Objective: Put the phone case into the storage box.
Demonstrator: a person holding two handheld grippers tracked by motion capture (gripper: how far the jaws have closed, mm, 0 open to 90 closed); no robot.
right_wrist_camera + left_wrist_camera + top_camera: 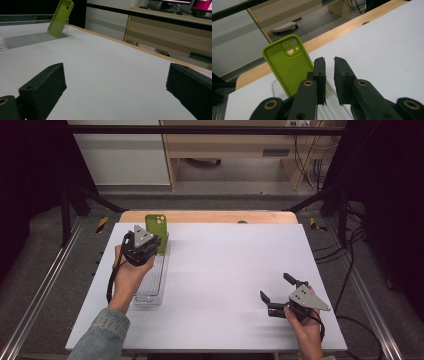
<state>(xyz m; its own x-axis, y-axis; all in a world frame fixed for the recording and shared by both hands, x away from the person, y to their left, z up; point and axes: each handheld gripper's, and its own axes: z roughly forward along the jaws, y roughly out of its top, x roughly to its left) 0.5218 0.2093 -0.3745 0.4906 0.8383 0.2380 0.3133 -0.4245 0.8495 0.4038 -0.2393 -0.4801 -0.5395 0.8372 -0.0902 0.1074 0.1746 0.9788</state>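
A lime-green phone case (156,227) leans upright at the far end of a clear ribbed tray (151,285) on the left of the white table (230,255). My left gripper (155,243) hovers over the tray just in front of the case. In the left gripper view the case (285,63) stands behind the left jaw, and my left gripper (329,63) has a narrow empty gap between its pads, touching nothing. My right gripper (274,286) rests near the front right of the table, jaws wide apart and empty. The right gripper view shows the case (60,18) and tray (27,38) far off.
The white board lies on a wooden tabletop (210,216) whose far edge shows behind it. Black frame rails run along both sides. Wooden furniture (235,145) and cables stand on the floor beyond the table.
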